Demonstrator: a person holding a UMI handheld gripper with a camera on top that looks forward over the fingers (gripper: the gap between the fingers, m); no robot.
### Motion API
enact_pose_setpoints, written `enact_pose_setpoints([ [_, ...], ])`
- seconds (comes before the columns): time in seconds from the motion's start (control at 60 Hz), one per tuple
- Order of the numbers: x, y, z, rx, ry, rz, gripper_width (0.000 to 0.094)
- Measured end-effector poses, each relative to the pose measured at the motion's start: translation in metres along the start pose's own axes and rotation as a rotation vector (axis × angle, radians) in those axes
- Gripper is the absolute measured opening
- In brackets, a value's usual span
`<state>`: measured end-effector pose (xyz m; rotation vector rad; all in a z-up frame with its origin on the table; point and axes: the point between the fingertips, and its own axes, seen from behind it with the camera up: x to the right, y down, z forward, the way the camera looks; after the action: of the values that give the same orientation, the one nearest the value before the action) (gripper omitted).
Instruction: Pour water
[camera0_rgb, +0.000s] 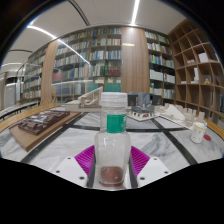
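Currently the gripper (112, 160) clamps one clear bottle (112, 140) above the table (60, 150).

Table: we see a pale marbled top (188, 148).
On it, left: a wooden tray (42, 124) with dark contents.
On it, right: small white items (172, 115), too small to name.

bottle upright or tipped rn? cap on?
Upright. The bottle stands vertical between the hand-held gripper fingers, white cap still on top. Whether the fingers press it: cannot tell.
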<state>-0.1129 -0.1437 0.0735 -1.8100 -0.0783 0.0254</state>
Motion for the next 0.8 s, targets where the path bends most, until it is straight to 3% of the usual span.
enact_pose_setpoints([
  [0.1,0.002,0.000,0.002,0.010,-0.016,0.035,0.0423],
  [0.217,0.001,-0.008,-0.002,0.018,-0.050,0.064,0.0412],
  [0.383,0.004,-0.073,-0.021,0.107,-0.152,0.177,0.0412],
  [0.65,0.067,-0.237,-0.059,0.281,-0.514,0.682,0.0408],
  [0.8,0.139,-0.290,-0.069,0.322,-0.781,1.036,0.0407],
])
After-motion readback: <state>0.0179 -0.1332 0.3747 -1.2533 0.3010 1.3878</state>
